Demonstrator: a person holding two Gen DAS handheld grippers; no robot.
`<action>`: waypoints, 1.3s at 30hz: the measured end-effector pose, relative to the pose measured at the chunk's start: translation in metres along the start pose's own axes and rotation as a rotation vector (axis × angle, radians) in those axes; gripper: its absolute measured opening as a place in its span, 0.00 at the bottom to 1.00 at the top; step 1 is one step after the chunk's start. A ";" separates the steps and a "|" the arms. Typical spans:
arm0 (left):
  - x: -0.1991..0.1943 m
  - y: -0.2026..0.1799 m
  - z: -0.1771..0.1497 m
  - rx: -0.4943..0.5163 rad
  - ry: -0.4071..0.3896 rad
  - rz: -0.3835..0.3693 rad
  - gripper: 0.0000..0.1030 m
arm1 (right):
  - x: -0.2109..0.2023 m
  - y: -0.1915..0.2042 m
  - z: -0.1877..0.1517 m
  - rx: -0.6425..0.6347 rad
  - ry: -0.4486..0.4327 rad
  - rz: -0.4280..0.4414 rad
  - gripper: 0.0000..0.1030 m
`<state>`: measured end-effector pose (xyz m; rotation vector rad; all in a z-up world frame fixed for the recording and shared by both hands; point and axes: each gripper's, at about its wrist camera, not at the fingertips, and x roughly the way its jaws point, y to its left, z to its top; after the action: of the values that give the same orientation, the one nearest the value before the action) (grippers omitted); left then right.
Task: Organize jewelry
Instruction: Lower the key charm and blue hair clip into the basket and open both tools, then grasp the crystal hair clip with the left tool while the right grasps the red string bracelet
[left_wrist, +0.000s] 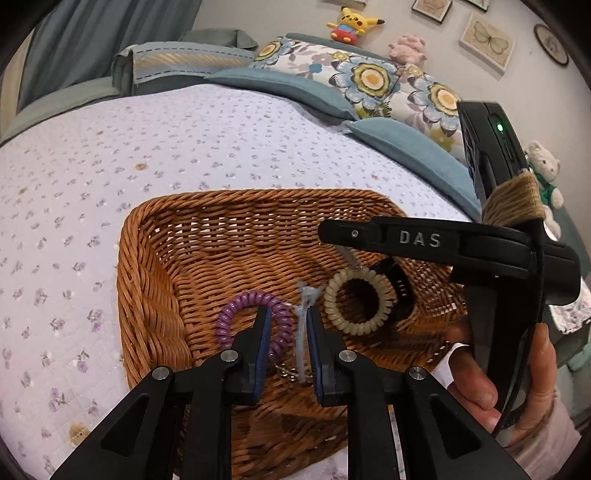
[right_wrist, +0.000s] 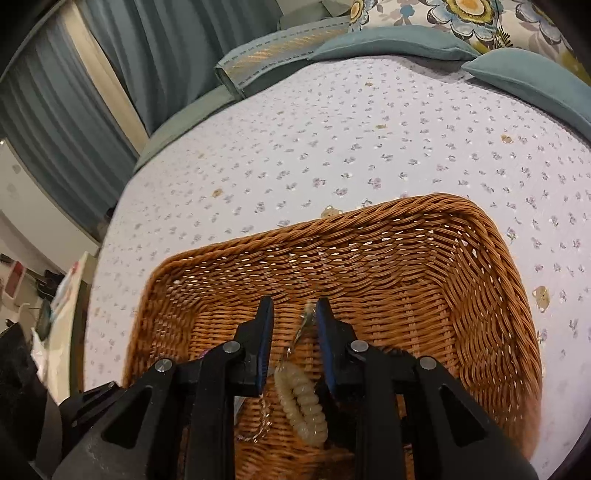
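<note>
A brown wicker basket (left_wrist: 155, 258) sits on the bed. Inside lie a purple spiral bracelet (left_wrist: 229, 314), a beige spiral bracelet (left_wrist: 354, 295) and a black band (left_wrist: 399, 284). My left gripper (left_wrist: 287, 314) is open above the basket floor; a pale blue blurred piece with a small chain (left_wrist: 303, 321) hangs between its fingers against the right pad. My right gripper (right_wrist: 293, 306) is open over the basket (right_wrist: 424, 266); a thin silvery chain (right_wrist: 301, 328) dangles by its right pad down to the beige bracelet (right_wrist: 303, 406). The right gripper also shows in the left wrist view (left_wrist: 388, 236).
The bed has a lilac flowered quilt (left_wrist: 147, 147), teal and floral pillows (left_wrist: 369, 77) at the head, and plush toys (left_wrist: 351, 24) on the headboard. Blue curtains (right_wrist: 110, 74) and a cluttered room corner stand at the left in the right wrist view.
</note>
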<state>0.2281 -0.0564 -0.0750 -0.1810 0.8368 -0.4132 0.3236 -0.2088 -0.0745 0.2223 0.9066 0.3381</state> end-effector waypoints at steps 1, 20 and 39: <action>-0.002 0.000 0.000 -0.001 -0.004 -0.002 0.19 | -0.006 -0.001 -0.002 0.001 -0.009 0.005 0.30; -0.134 0.001 -0.034 -0.045 -0.199 -0.021 0.45 | -0.142 0.010 -0.129 -0.066 -0.089 0.102 0.37; -0.108 0.034 -0.134 -0.141 0.045 0.055 0.45 | -0.120 0.031 -0.201 -0.212 0.020 0.105 0.42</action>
<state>0.0728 0.0206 -0.1003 -0.2795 0.9134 -0.3081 0.0886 -0.2160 -0.0968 0.0713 0.8735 0.5316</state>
